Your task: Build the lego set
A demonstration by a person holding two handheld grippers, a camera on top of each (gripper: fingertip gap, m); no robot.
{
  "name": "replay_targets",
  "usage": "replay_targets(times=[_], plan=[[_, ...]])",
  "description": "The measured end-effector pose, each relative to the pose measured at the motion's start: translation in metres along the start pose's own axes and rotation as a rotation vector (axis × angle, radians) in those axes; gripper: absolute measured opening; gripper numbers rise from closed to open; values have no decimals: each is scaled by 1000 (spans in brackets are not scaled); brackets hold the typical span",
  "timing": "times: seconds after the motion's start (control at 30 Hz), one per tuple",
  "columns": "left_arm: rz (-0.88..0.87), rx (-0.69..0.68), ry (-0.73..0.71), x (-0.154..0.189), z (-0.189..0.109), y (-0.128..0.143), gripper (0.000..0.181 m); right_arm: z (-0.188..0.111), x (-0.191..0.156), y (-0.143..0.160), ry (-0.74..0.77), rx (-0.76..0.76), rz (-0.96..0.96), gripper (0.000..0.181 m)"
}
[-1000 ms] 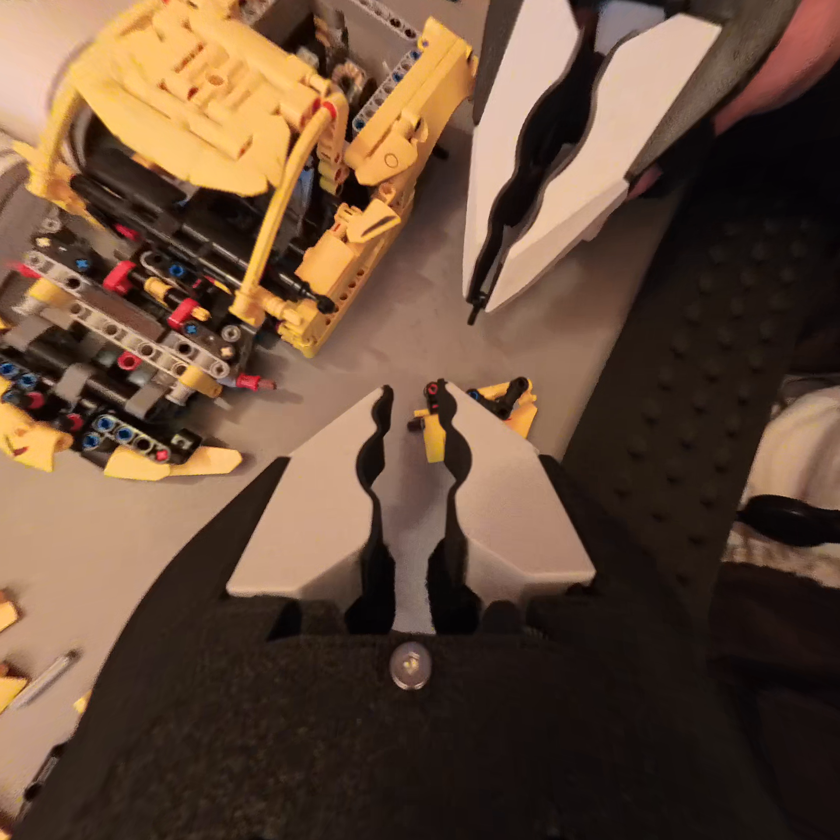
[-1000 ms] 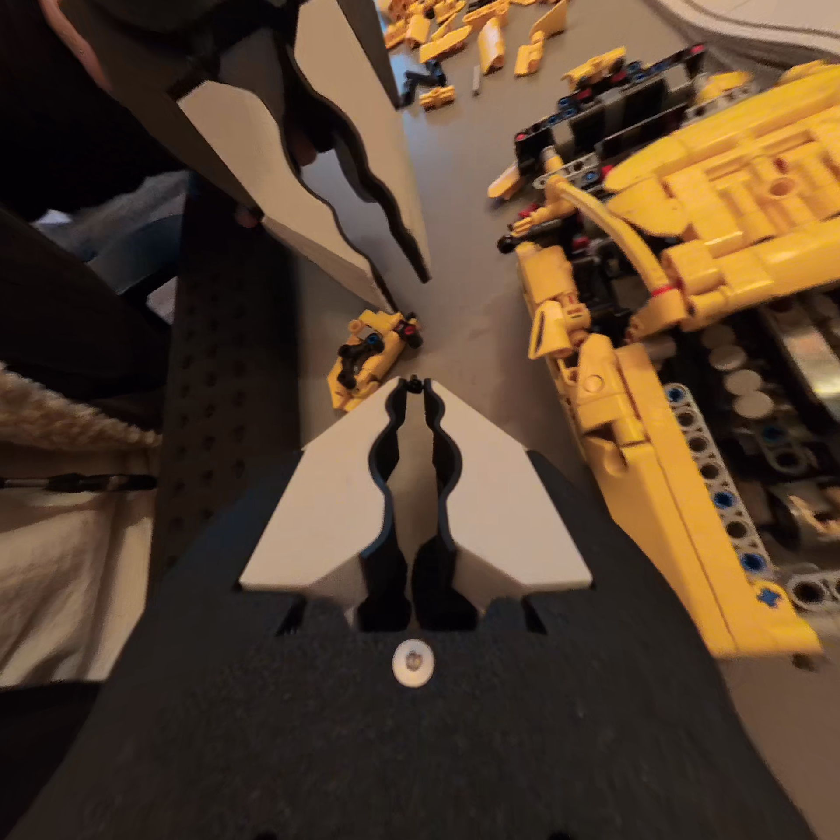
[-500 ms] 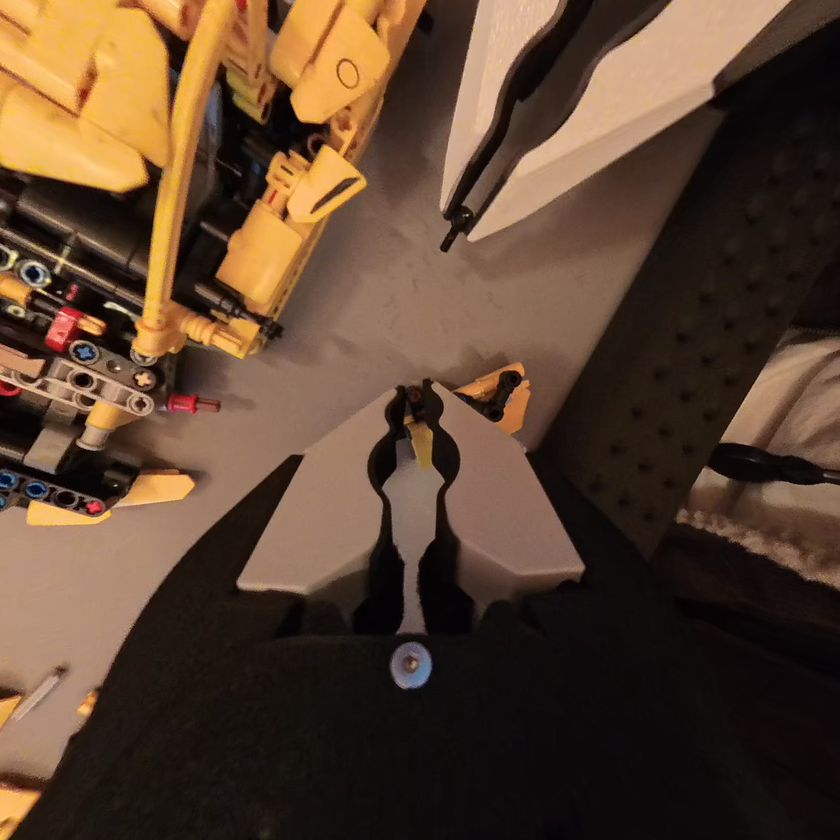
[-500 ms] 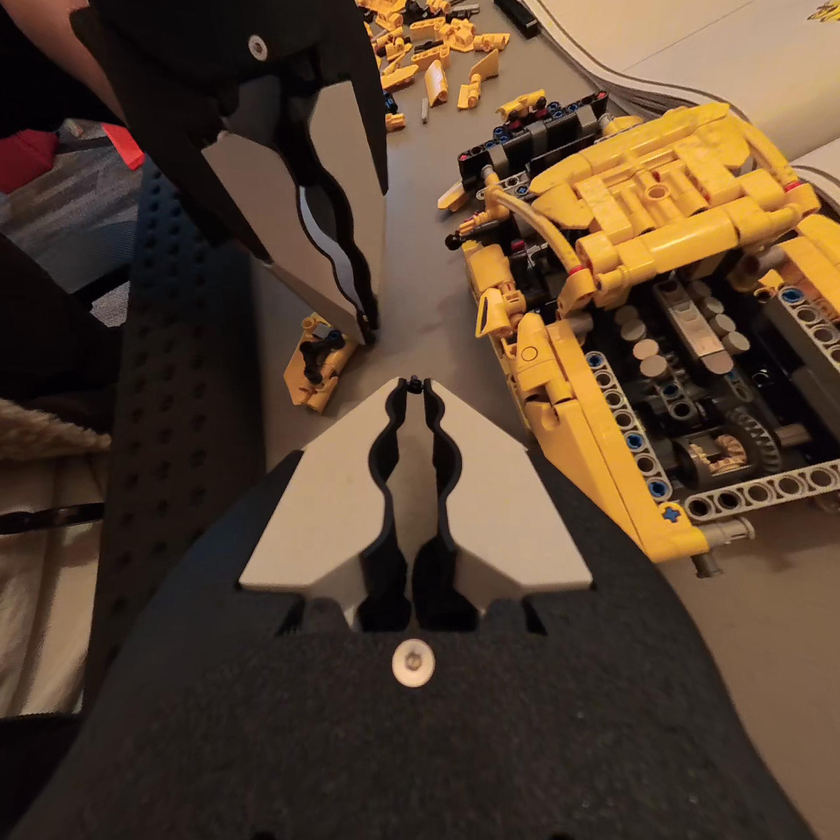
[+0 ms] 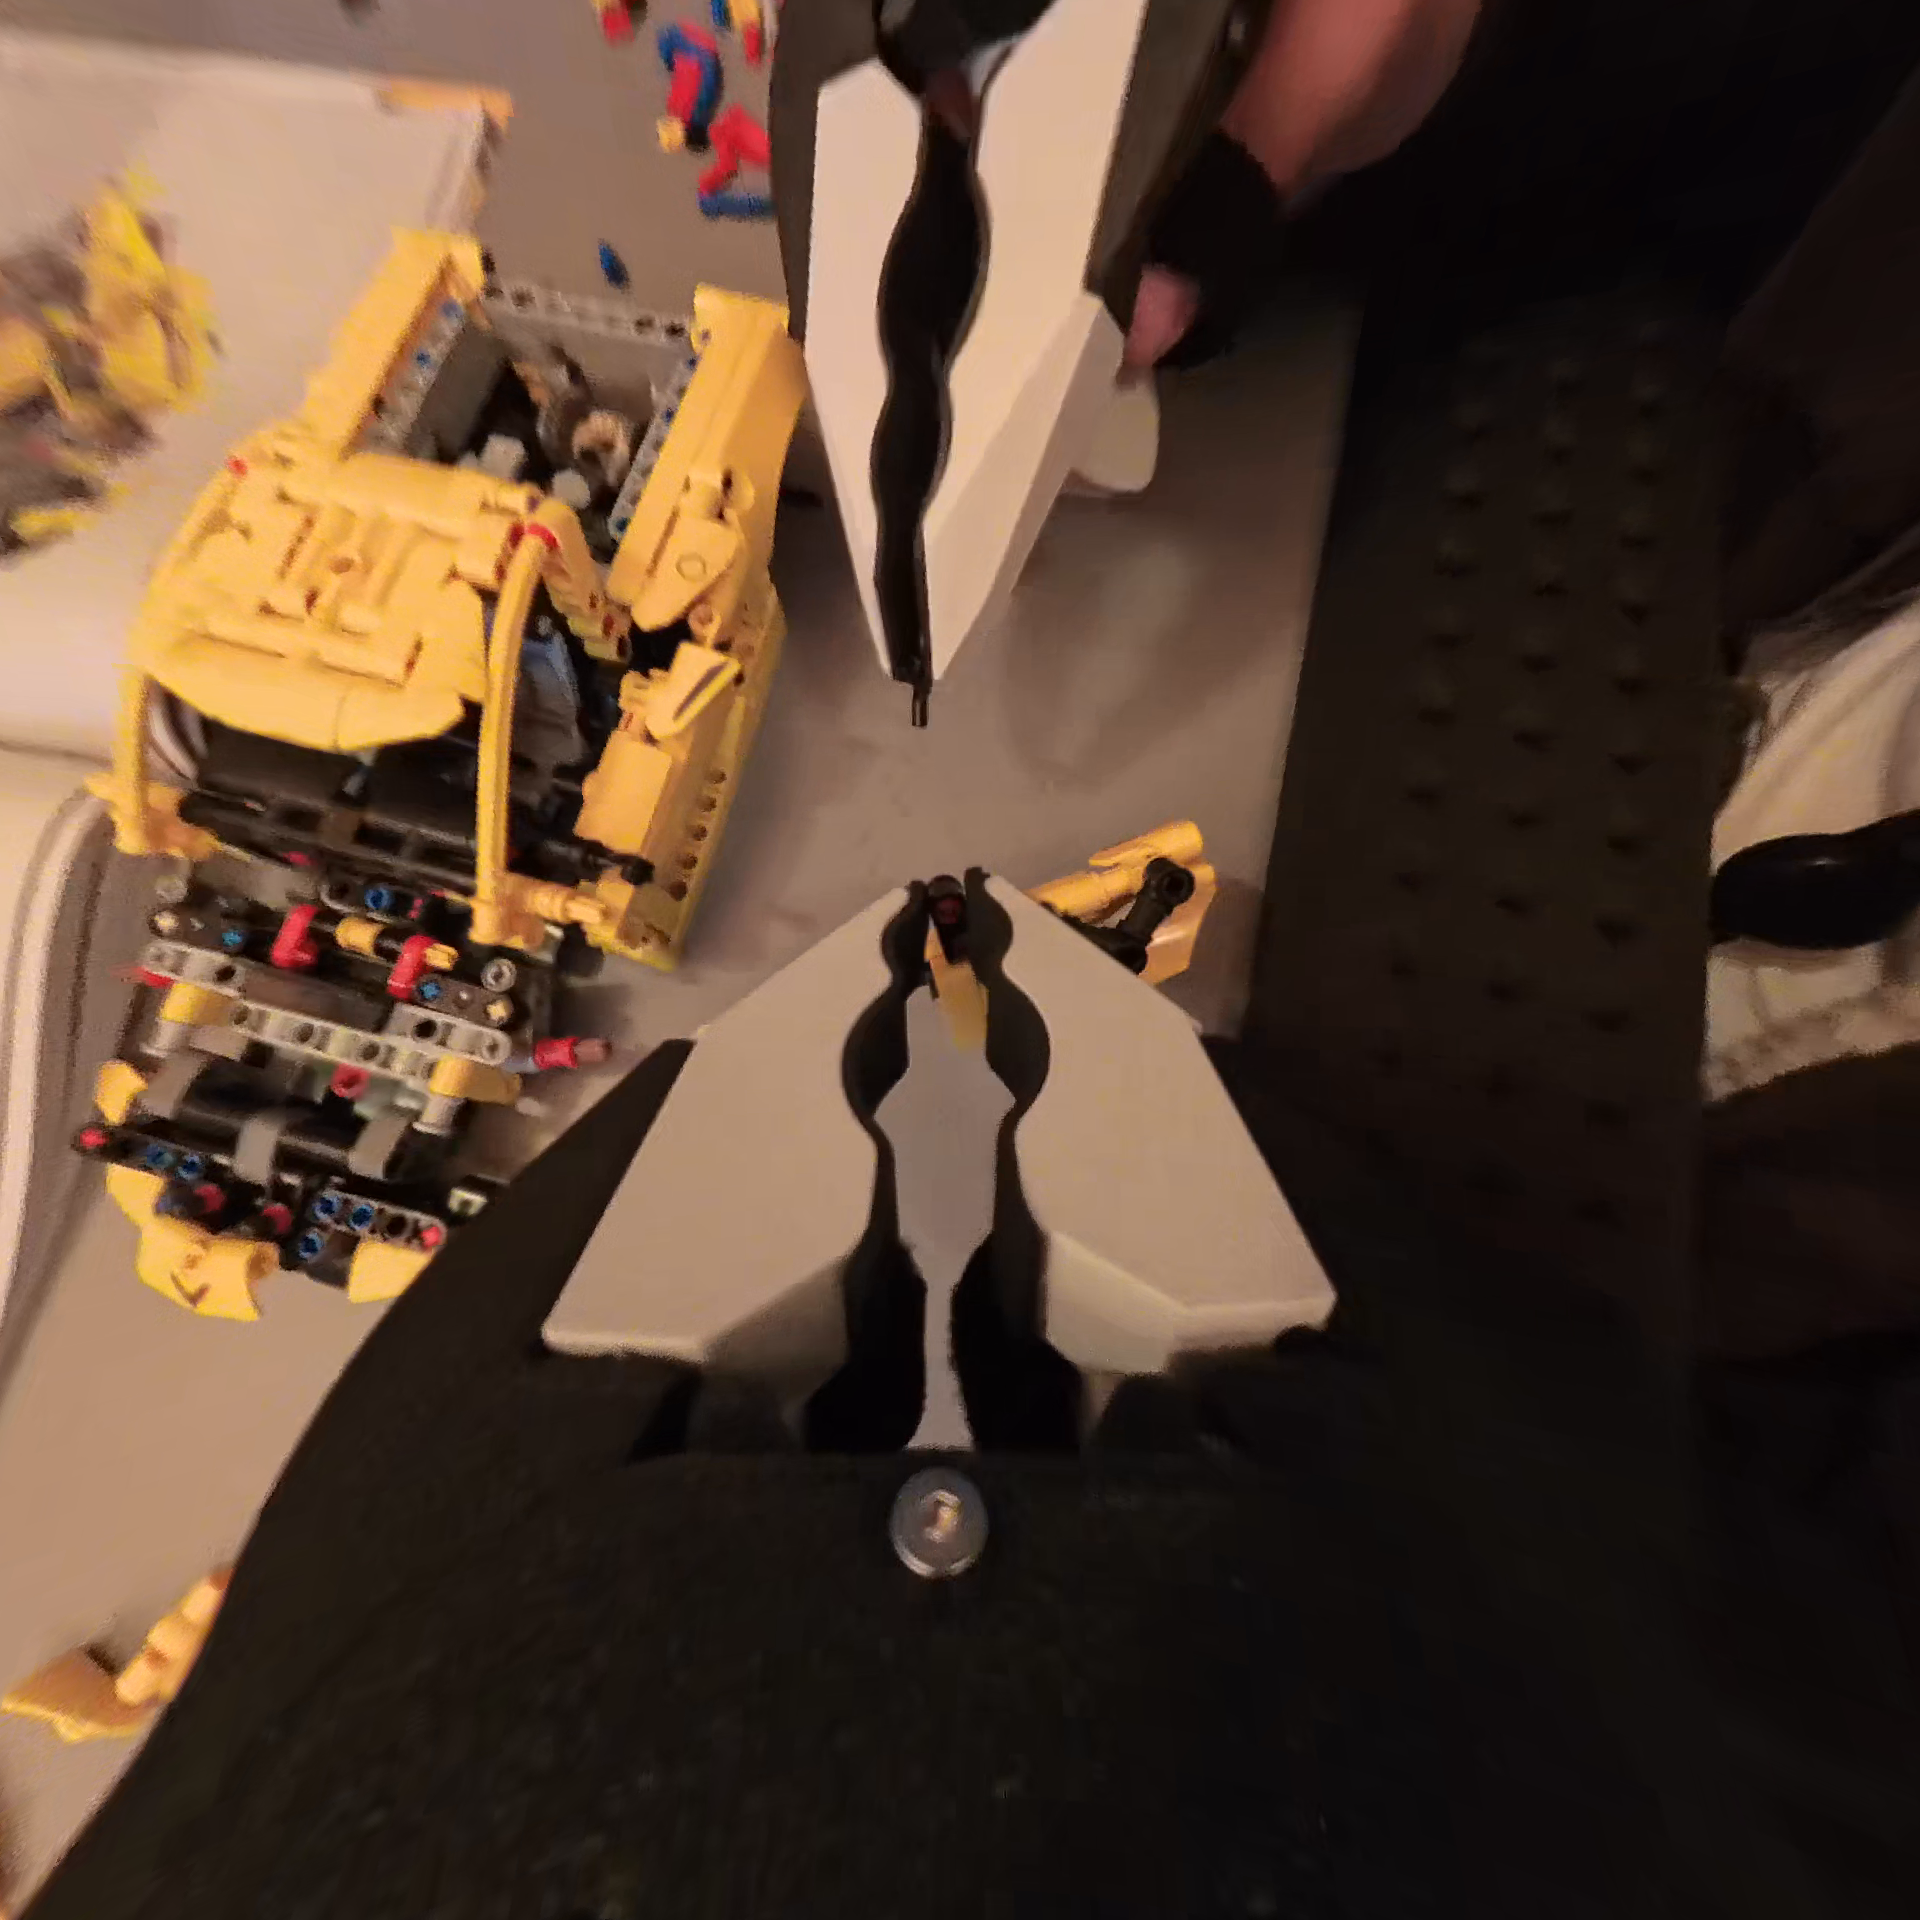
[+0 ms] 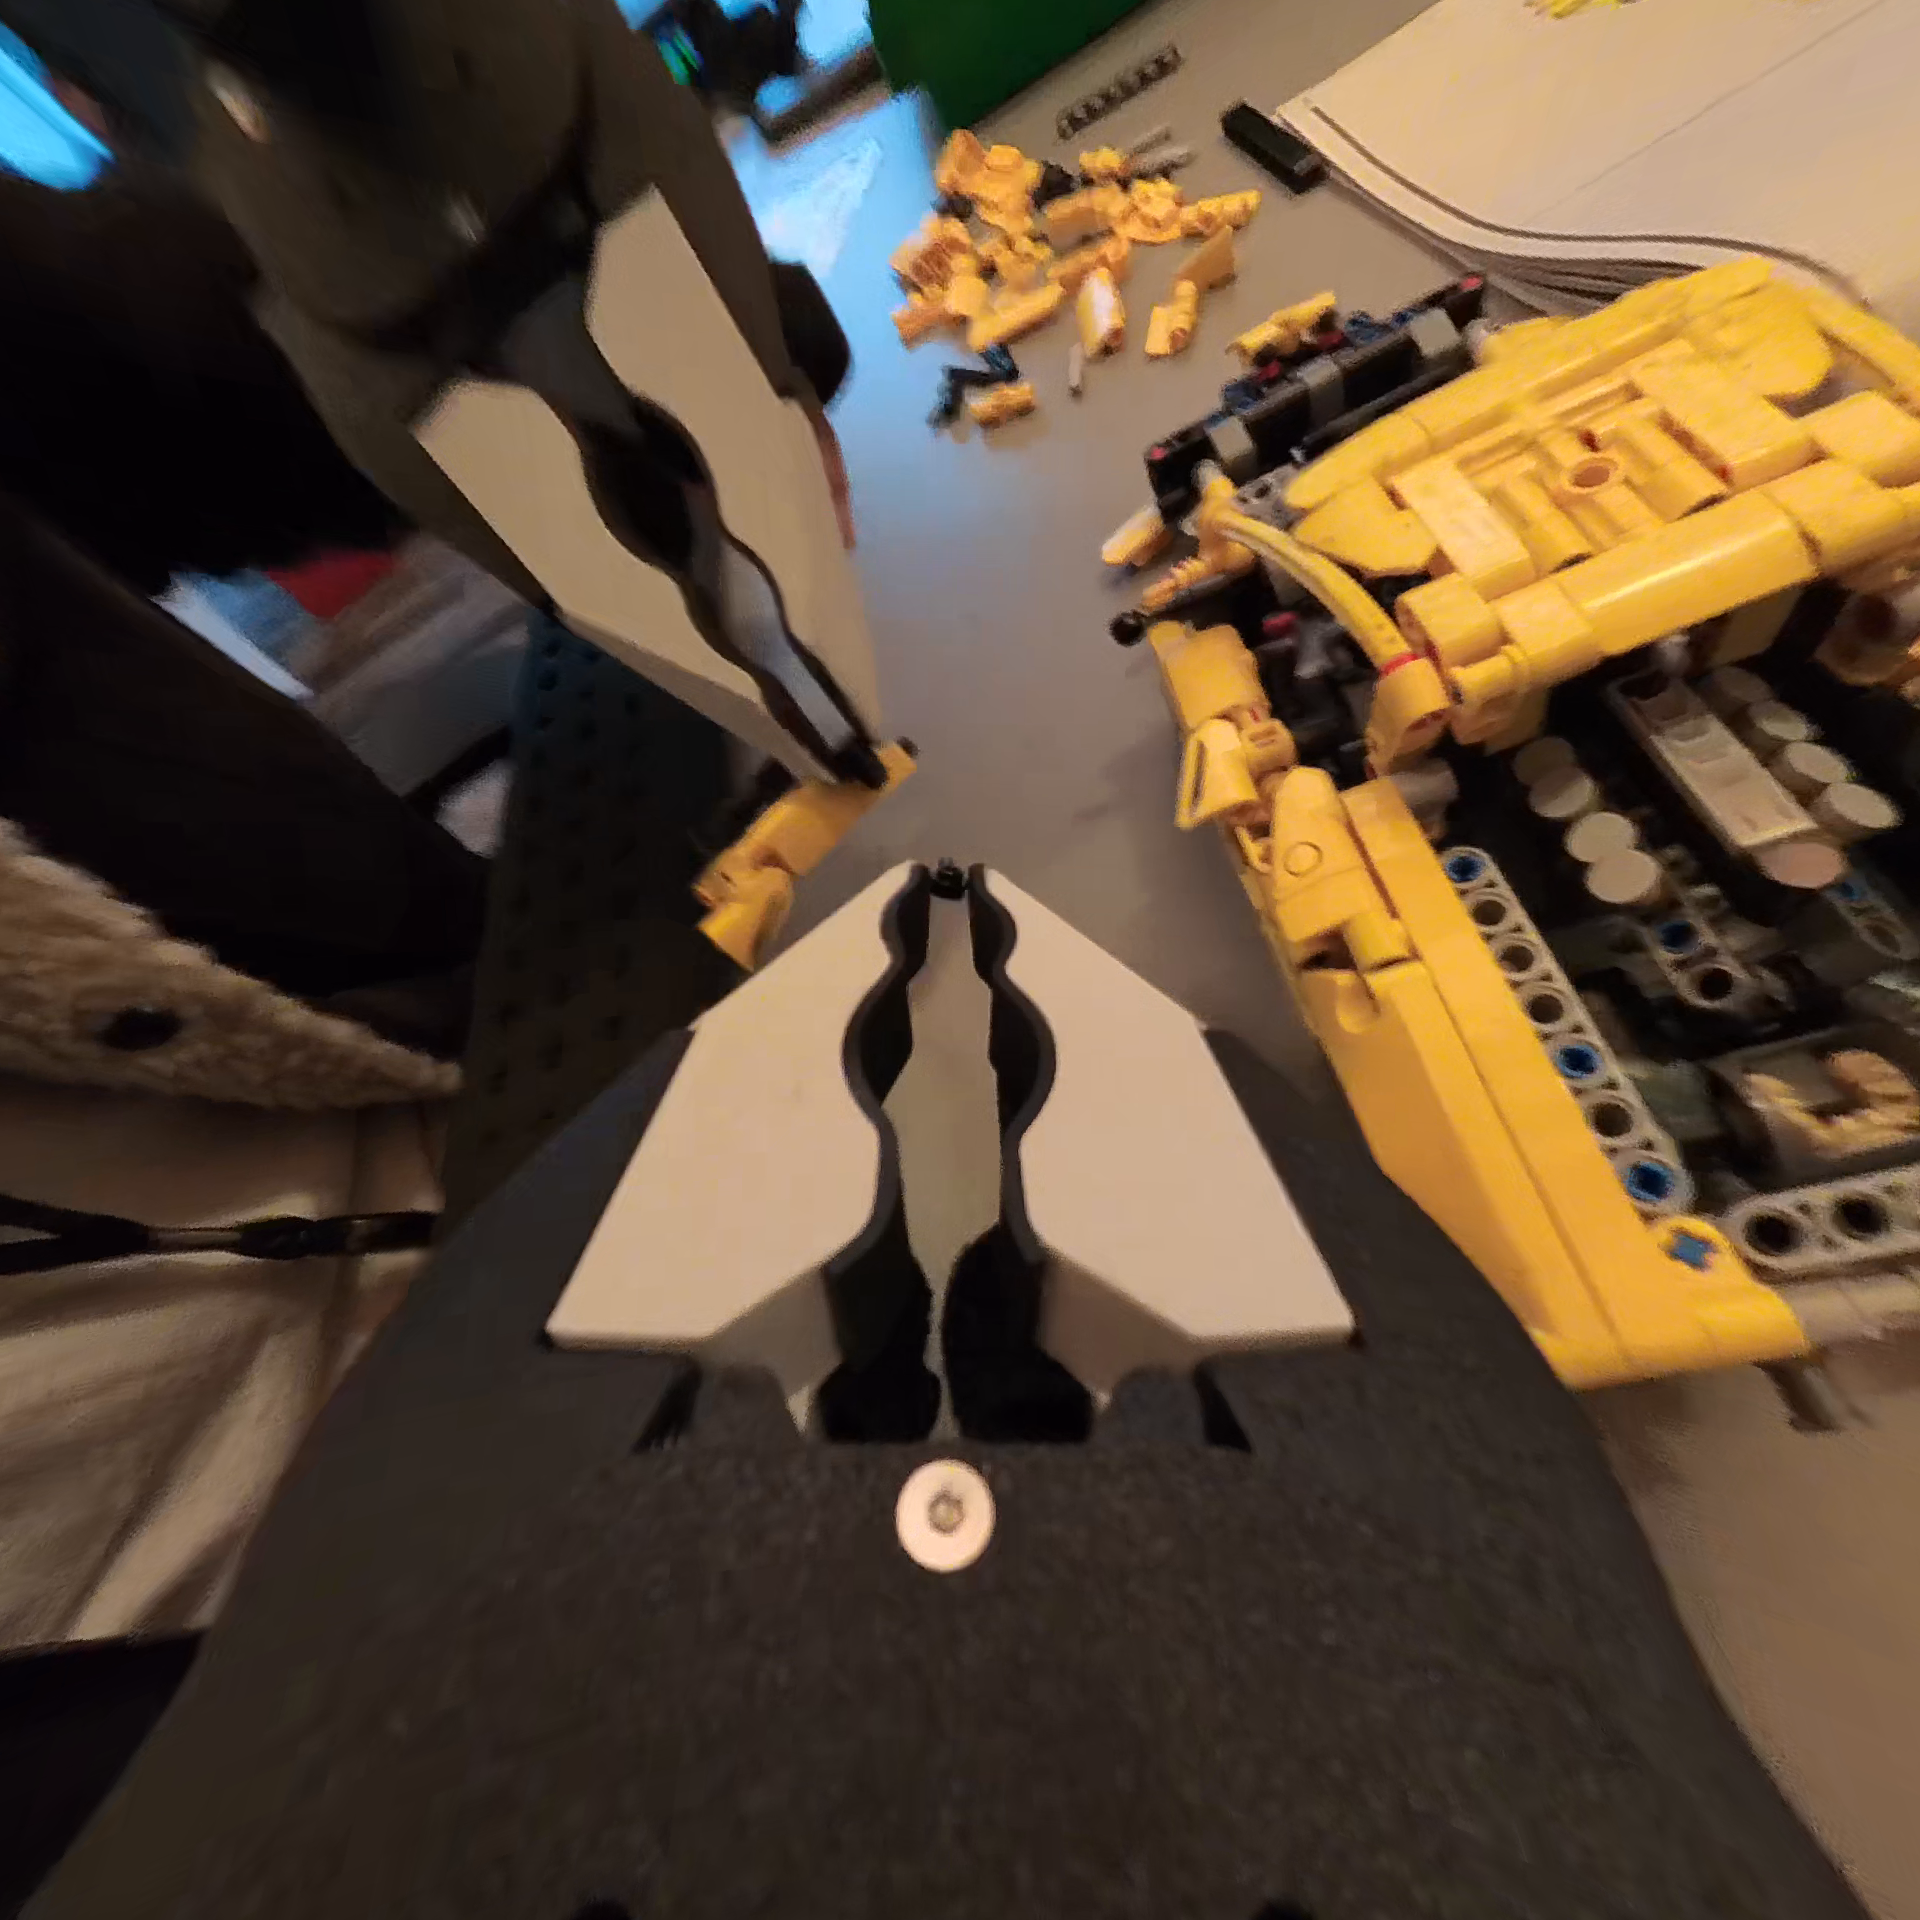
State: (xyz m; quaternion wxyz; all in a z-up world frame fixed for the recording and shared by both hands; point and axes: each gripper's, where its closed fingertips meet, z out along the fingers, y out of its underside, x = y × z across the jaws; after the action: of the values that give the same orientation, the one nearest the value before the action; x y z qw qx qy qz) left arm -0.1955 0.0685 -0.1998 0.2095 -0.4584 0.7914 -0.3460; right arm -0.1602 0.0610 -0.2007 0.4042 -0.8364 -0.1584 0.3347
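A large yellow Lego car model [image 5: 416, 644] stands on the grey table; it also shows in the right wrist view [image 6: 1558, 727]. My left gripper [image 5: 945, 899] is shut on a small yellow sub-assembly [image 5: 1132, 894] with black pins, held just above the table near its right edge. From the right wrist view, the left gripper [image 6: 862, 769] grips one end of that sub-assembly [image 6: 790, 852]. My right gripper [image 6: 945, 878] is shut on a small black pin [image 6: 945, 881]. In the left wrist view the right gripper [image 5: 914, 665] hangs above, with the pin [image 5: 916, 707] pointing down.
A pile of loose yellow parts [image 6: 1060, 249] lies at the far end. An open instruction booklet [image 6: 1558, 135] lies behind the car. Red and blue loose parts [image 5: 717, 114] lie farther off. A black perforated strip [image 5: 1507, 727] runs along the table edge. Spacing between my two grippers at the tips: around 5 centimetres.
My left gripper closed on the yellow sub-assembly and lifted it off the table. My right gripper, still holding the pin, moved closer over the sub-assembly.
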Motion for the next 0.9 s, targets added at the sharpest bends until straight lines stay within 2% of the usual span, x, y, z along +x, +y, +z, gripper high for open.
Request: replay_targets(times=[0.1,0.17,0.27,0.37,0.57,0.9], plan=[[109,165,-74,1,-4,-9,7,-4,-13,-18,-164,128,199,6],[172,288,-143,-2,-11,-20,7,-7,-10,-20,-229,166,321,6],[213,445,-184,-3,-20,-33,7,-8,-10,-24,-310,204,424,6],[204,542,-184,-3,-25,-39,7,-2,-19,-25,-375,203,471,6],[245,617,-161,2,-31,-43,7,-1,-31,-36,-523,240,542,6],[283,650,-161,4,-35,-45,7,-4,-38,-41,-627,256,597,6]])
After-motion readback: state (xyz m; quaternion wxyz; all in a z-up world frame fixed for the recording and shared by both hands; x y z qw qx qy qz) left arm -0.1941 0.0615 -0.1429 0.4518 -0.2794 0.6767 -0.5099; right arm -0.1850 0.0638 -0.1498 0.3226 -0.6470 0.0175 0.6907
